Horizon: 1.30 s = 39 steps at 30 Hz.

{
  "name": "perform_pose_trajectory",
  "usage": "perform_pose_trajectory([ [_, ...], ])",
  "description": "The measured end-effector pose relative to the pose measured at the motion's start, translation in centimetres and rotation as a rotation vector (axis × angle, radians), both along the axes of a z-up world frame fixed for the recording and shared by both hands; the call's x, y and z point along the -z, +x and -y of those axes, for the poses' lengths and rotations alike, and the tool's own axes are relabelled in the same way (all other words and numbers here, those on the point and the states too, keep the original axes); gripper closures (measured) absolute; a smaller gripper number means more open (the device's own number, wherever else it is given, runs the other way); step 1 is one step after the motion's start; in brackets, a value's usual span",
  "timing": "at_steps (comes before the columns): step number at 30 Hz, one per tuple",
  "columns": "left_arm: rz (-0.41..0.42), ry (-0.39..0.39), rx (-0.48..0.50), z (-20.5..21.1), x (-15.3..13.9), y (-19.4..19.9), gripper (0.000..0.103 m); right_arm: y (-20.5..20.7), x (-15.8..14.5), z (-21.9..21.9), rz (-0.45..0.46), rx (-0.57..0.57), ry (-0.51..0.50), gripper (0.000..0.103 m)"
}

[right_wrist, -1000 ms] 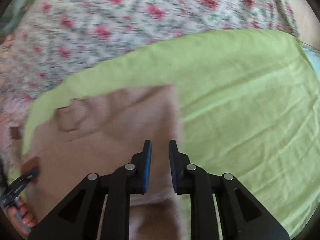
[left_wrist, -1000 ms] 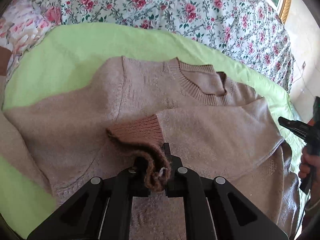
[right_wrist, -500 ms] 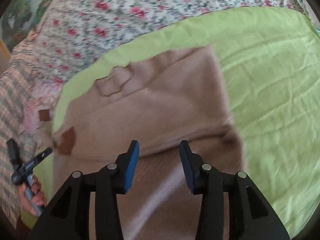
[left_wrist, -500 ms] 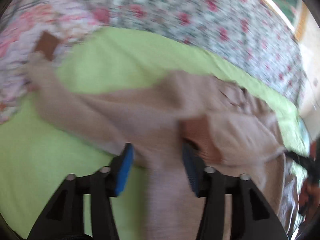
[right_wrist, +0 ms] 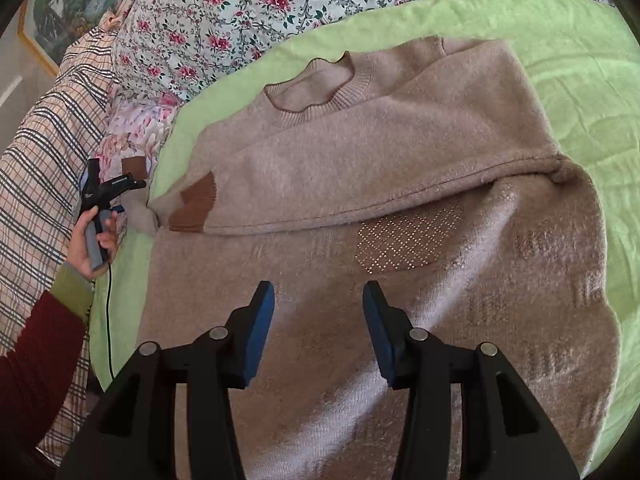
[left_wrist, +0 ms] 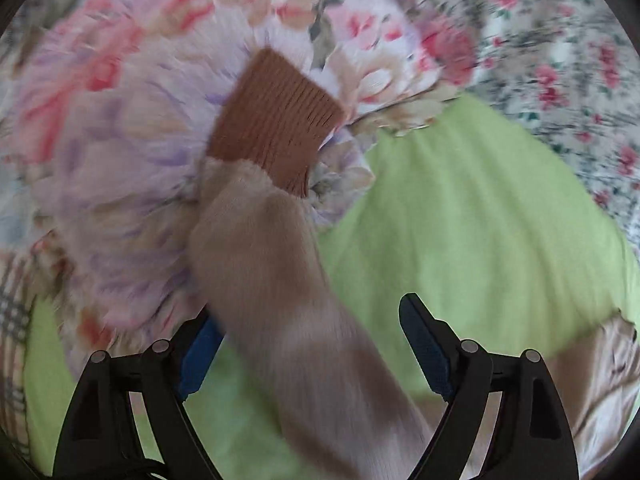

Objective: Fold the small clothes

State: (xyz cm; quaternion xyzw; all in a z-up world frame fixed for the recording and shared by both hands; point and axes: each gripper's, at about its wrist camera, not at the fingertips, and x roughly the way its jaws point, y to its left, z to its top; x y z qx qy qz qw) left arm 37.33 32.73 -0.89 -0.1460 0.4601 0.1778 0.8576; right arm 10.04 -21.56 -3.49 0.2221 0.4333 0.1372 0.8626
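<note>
A beige sweater (right_wrist: 400, 184) lies spread on a green sheet (right_wrist: 580, 60) covering a bed, collar toward the floral bedding (right_wrist: 240, 8) at the far side. One sleeve is folded across the chest, its brown cuff (right_wrist: 194, 208) near the sweater's left edge. The right gripper (right_wrist: 318, 320) hovers over the sweater's lower body, jaws apart and opening, nothing between the pads. The other sleeve (left_wrist: 280, 300) stretches off the sheet's edge onto a floral cushion (left_wrist: 120, 160), its brown cuff (left_wrist: 276, 120) resting there. The left gripper (left_wrist: 308, 344) straddles this sleeve with jaws wide and opening; the sleeve lies between them, against the left pad and clear of the right, so it is not clamped. A hand (right_wrist: 90, 244) in a dark red sleeve holds that gripper beside the sweater.
</note>
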Motion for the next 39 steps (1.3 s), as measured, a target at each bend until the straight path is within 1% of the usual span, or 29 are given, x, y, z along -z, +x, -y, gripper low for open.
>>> perform_pose_trajectory([
  [1,0.005,0.002,0.005,-0.2,0.3,0.3,0.032,0.2,0.1,0.1,-0.004,0.001,0.005,0.055],
  [3,0.009,-0.019,0.047,-0.3,1.0,0.9,0.094,0.4,0.3,0.2,-0.012,0.004,0.009,0.055],
  [4,0.017,-0.031,0.064,-0.2,1.1,0.8,0.095,0.4,0.4,0.2,-0.014,0.004,0.014,0.055],
  [7,0.082,0.000,0.126,1.3,0.1,-0.5,0.096,0.2,0.2,0.2,-0.005,-0.004,0.020,0.055],
  [9,0.147,-0.014,0.181,3.1,-1.5,-2.3,0.096,-0.1,-0.1,0.2,0.007,-0.006,0.031,0.056],
  [11,0.228,-0.025,0.253,5.6,-3.8,-4.2,0.096,-0.4,-0.5,0.2,0.020,-0.002,0.037,0.055],
  [14,0.315,-0.030,0.376,11.7,-6.8,-6.5,0.096,-0.9,-0.7,0.3,0.031,0.005,0.046,0.055],
  [16,0.367,-0.049,0.473,15.8,-8.2,-7.7,0.096,-1.2,-0.8,0.5,0.036,0.014,0.053,0.055],
  [18,0.403,-0.068,0.560,20.4,-9.2,-8.5,0.096,-1.6,-0.8,1.0,0.037,0.030,0.057,0.055],
  [20,0.422,-0.112,0.647,24.9,-9.4,-9.4,0.096,-2.0,-0.8,1.6,0.035,0.049,0.069,0.055],
  [22,0.421,-0.154,0.712,28.1,-9.0,-9.5,0.096,-2.3,-0.7,2.4,0.035,0.073,0.081,0.055],
  [23,0.415,-0.154,0.758,30.5,-8.4,-9.6,0.096,-2.4,-0.6,2.9,0.035,0.085,0.084,0.055],
  [24,0.406,-0.146,0.780,32.3,-7.9,-9.9,0.096,-2.5,-0.6,3.4,0.035,0.098,0.087,0.055],
  [26,0.366,-0.151,0.839,35.7,-6.1,-9.7,0.096,-2.5,-0.5,4.3,0.036,0.122,0.098,0.056],
  [28,0.326,-0.141,0.874,38.0,-4.5,-9.7,0.095,-2.3,-0.4,5.3,0.034,0.145,0.116,0.055],
  [30,0.247,-0.158,0.900,39.8,-2.4,-9.1,0.094,-1.9,-0.1,6.1,0.026,0.164,0.143,0.055],
  [32,0.194,-0.168,0.906,40.1,-0.6,-8.6,0.093,-1.2,0.0,6.4,0.019,0.171,0.163,0.055],
  [35,0.151,-0.198,0.908,39.8,1.0,-8.9,0.086,0.5,-0.3,6.1,0.026,0.158,0.179,0.055],
  [37,0.144,-0.195,0.901,39.2,1.2,-9.7,0.076,1.8,-0.8,5.7,0.038,0.140,0.191,0.055],
  [39,0.151,-0.194,0.891,38.6,1.0,-10.9,0.060,3.6,-1.4,4.8,0.052,0.113,0.205,0.055],
])
